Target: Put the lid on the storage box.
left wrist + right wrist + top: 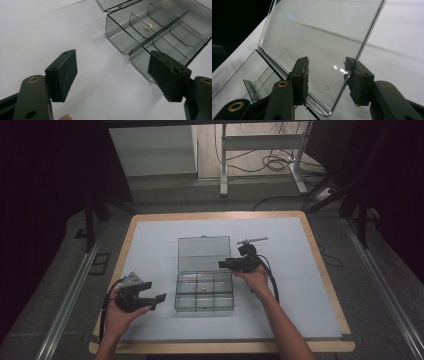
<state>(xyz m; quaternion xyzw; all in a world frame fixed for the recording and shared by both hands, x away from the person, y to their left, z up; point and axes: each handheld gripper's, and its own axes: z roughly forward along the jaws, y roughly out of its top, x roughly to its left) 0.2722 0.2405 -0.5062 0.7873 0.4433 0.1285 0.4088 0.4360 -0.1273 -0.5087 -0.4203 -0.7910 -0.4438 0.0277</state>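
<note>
A clear plastic compartment box [204, 301] stands at the middle of the white mat, its lid [204, 254] raised at the back. A small brass piece [203, 289] lies in a middle compartment, and the left gripper view shows that brass piece [150, 25] too. My right gripper [223, 264] is at the lid's right edge; in its own view the right gripper [327, 75] has the lid [319, 32] between its jaws with a gap on the left pad's side. My left gripper [155, 291] stands open to the left of the box [120, 37], nothing between its jaws.
The white mat [300, 285] covers a wooden table [320, 265] with dark floor around it. Behind the table stand white desk legs [223, 165] and loose cables [275, 162]. A cable [272, 280] trails from the right gripper over the mat.
</note>
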